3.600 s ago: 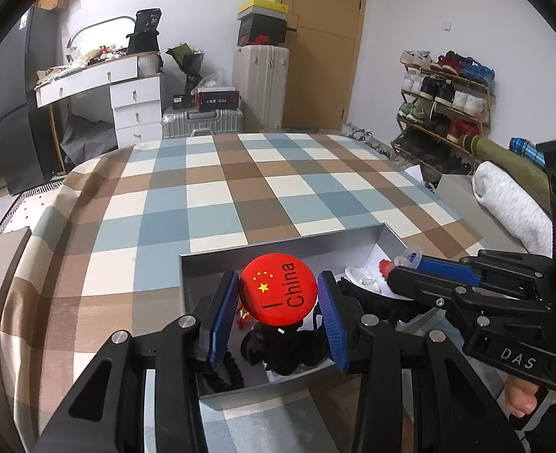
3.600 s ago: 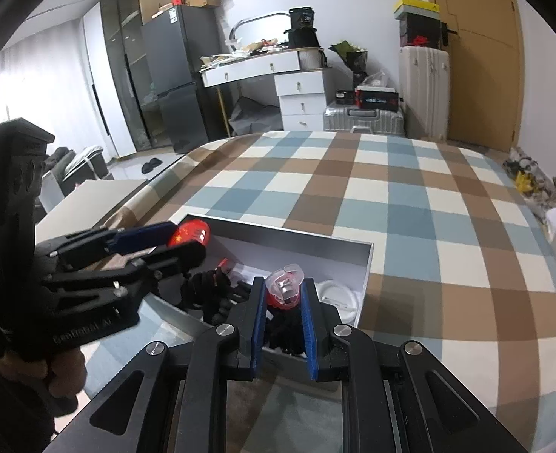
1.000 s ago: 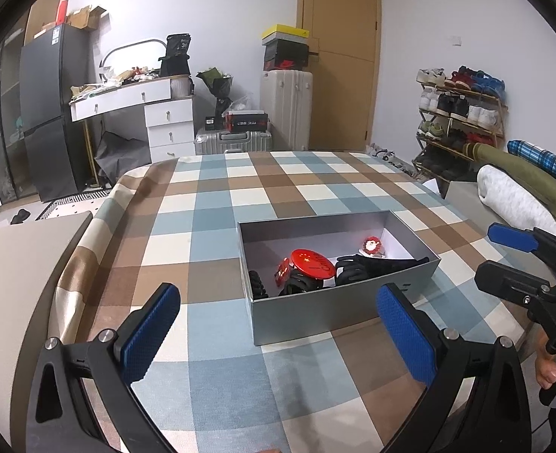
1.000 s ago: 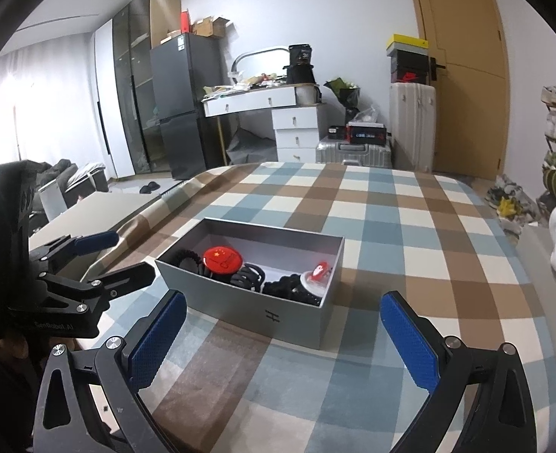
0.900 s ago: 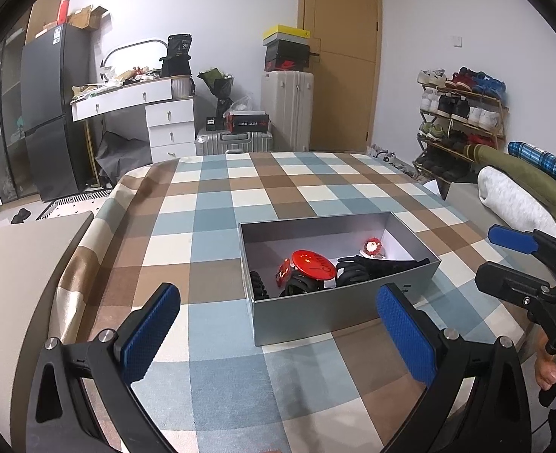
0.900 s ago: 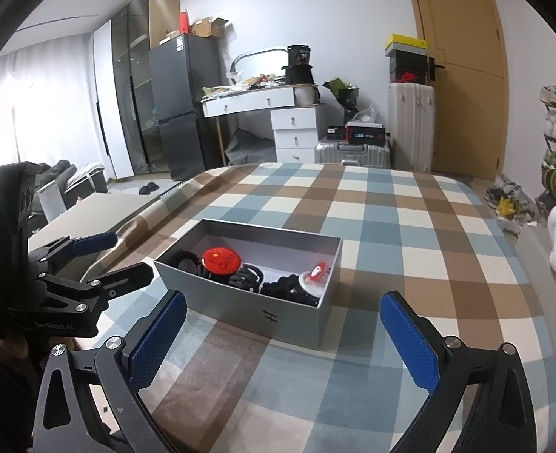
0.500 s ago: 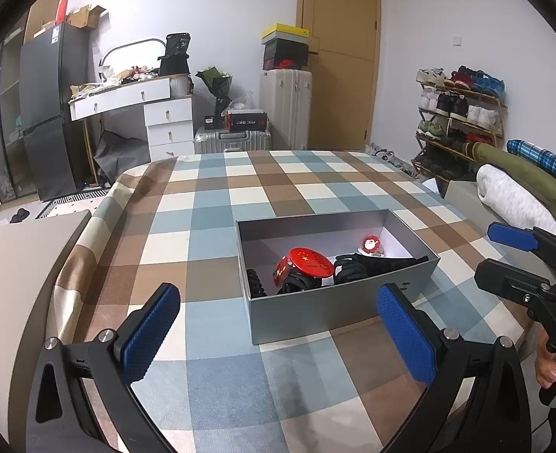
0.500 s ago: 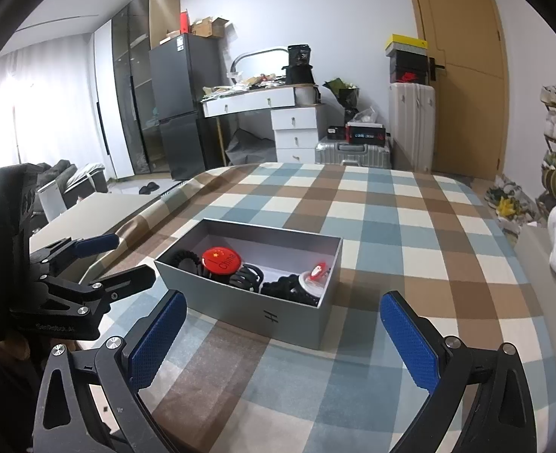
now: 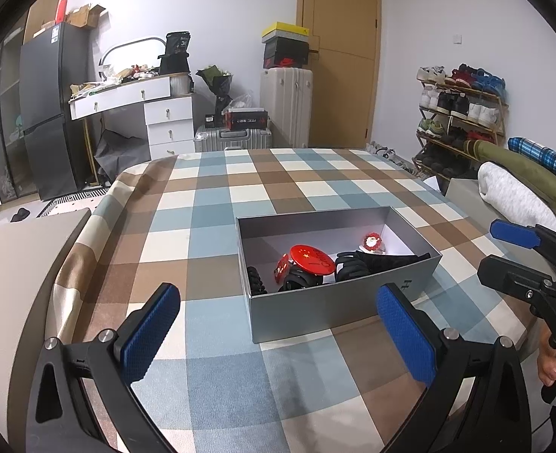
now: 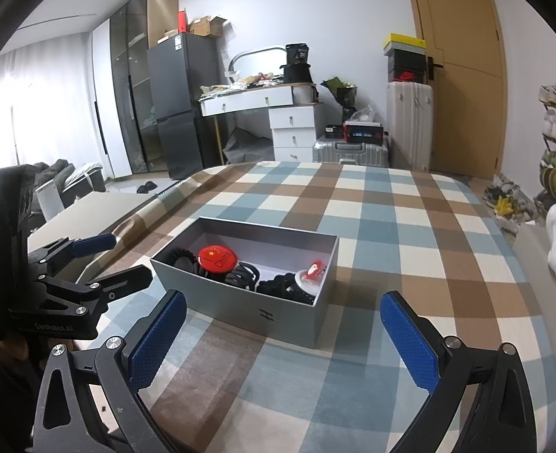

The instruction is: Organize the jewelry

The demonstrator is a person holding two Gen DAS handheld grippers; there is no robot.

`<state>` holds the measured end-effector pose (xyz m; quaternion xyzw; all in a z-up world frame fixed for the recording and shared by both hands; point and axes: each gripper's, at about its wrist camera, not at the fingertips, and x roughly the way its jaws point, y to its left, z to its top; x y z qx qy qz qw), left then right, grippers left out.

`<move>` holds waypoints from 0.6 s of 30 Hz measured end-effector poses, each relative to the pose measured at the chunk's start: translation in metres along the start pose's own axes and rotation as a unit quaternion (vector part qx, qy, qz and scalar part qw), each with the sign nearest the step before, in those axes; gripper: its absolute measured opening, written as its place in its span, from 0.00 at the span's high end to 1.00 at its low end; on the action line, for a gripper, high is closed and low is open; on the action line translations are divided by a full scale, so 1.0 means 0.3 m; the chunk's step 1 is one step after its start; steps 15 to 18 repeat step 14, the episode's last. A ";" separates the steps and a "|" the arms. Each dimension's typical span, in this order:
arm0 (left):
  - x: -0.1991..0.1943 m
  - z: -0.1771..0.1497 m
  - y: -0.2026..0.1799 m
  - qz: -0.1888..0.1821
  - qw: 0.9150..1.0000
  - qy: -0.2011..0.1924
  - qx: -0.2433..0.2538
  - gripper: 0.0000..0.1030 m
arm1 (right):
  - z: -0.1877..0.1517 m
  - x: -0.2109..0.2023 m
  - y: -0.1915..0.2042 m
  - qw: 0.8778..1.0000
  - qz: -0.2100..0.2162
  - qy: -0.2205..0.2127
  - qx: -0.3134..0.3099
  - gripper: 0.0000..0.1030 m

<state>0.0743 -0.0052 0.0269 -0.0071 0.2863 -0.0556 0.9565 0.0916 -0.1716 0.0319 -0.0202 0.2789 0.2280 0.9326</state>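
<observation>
Both the left gripper (image 9: 278, 336) and right gripper (image 10: 283, 334) hung empty near the box (image 9: 338, 304), fingers apart. The pieces lay inside; sorting looked finished, leaving only withdrawal.

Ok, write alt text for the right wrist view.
An open grey box on a checked blue-and-brown cloth holds a red round badge and black hair accessories. The right gripper is open in front; the left gripper, also open, sits beside the box.

Grey box (image 9: 338, 307), red badge (image 9: 311, 258), blue-brown checked cloth (image 9: 217, 204)
</observation>
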 end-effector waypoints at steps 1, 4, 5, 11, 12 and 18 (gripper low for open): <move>0.000 0.000 0.000 0.000 1.000 0.000 0.000 0.01 | 0.000 -0.001 -0.001 1.000 0.000 0.000 0.000 0.00; 0.000 0.000 0.000 0.000 1.000 0.000 0.000 0.01 | 0.000 -0.001 -0.001 1.000 0.000 0.000 0.000 0.00; 0.000 0.001 0.001 0.000 1.000 0.000 0.000 0.01 | 0.000 -0.001 -0.001 1.000 -0.001 0.000 0.000 0.00; 0.001 -0.002 0.001 0.002 1.000 -0.002 0.000 0.01 | 0.000 -0.003 0.000 1.000 0.000 0.002 -0.002 0.00; 0.000 -0.003 0.001 0.002 1.000 -0.001 0.000 0.01 | 0.000 -0.004 0.000 1.000 0.000 0.002 -0.002 0.00; 0.002 -0.004 -0.001 0.001 1.000 -0.001 0.002 0.01 | 0.000 -0.002 0.000 1.000 0.000 0.002 -0.001 0.00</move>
